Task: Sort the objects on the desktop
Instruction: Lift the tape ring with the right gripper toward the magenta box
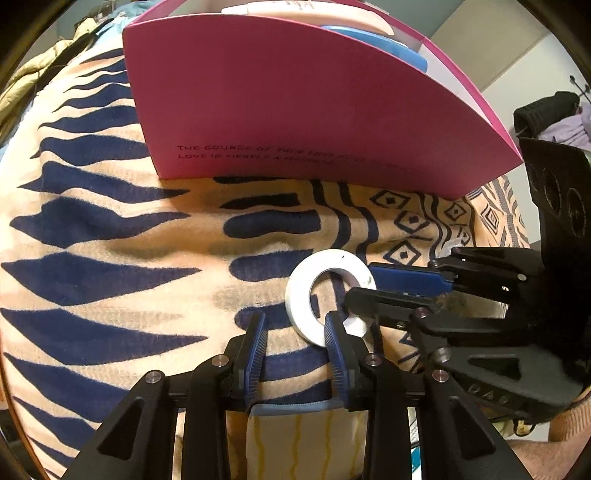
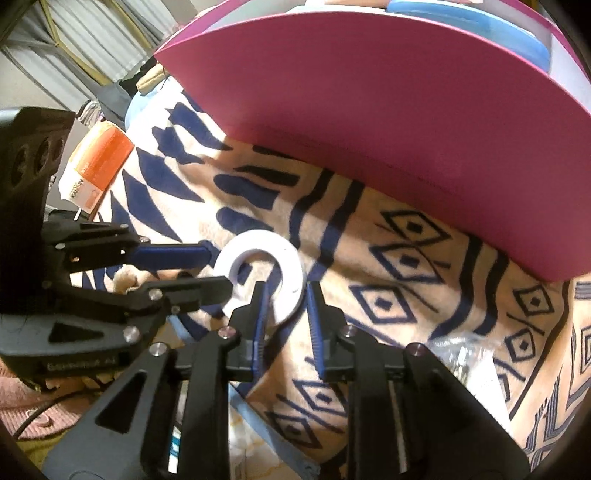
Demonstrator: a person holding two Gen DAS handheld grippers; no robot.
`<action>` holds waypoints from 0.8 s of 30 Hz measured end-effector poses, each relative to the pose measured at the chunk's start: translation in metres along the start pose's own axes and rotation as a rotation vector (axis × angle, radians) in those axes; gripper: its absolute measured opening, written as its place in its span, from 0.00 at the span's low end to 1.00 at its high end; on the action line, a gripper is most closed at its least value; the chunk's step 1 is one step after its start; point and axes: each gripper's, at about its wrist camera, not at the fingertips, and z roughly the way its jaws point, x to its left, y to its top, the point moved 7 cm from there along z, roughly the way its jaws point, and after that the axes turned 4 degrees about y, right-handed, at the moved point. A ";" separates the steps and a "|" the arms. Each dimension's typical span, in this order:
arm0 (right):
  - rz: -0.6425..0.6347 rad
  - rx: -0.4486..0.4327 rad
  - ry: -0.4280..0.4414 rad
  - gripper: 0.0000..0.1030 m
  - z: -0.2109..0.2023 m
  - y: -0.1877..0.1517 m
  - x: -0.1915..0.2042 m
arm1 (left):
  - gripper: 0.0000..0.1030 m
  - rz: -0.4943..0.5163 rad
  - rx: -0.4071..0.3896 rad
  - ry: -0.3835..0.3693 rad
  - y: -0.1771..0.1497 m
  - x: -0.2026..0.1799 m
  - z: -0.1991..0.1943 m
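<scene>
A white tape ring (image 1: 308,295) hangs tilted just above the blue-and-cream patterned blanket (image 1: 110,258), in front of the pink box (image 1: 295,110). My right gripper (image 1: 360,286) comes in from the right and is shut on the ring's right band, one finger in the hole. In the right wrist view the ring (image 2: 284,254) has its lower band between the right gripper's (image 2: 286,293) fingers. My left gripper (image 1: 295,321) stands open, straddling the ring's lower-left band without pinching it. From the right wrist it reaches in from the left (image 2: 218,271).
The pink box (image 2: 406,110) holds a blue item (image 1: 388,44) and a pale pink item (image 1: 314,14). An orange-and-white packet (image 2: 99,162) lies at the blanket's left edge. A clear plastic bag (image 2: 454,350) sits at right. Dark clothing (image 1: 546,110) hangs beyond.
</scene>
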 end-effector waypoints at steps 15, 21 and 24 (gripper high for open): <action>-0.015 -0.066 -0.018 0.15 -0.020 0.006 0.003 | 0.19 -0.014 -0.062 -0.038 0.007 -0.004 -0.028; -0.013 -0.124 -0.015 0.15 -0.044 0.013 0.005 | 0.19 0.004 -0.118 -0.048 0.017 -0.012 -0.055; -0.013 -0.155 -0.011 0.15 -0.058 0.018 0.008 | 0.19 0.020 -0.157 -0.052 0.022 -0.015 -0.073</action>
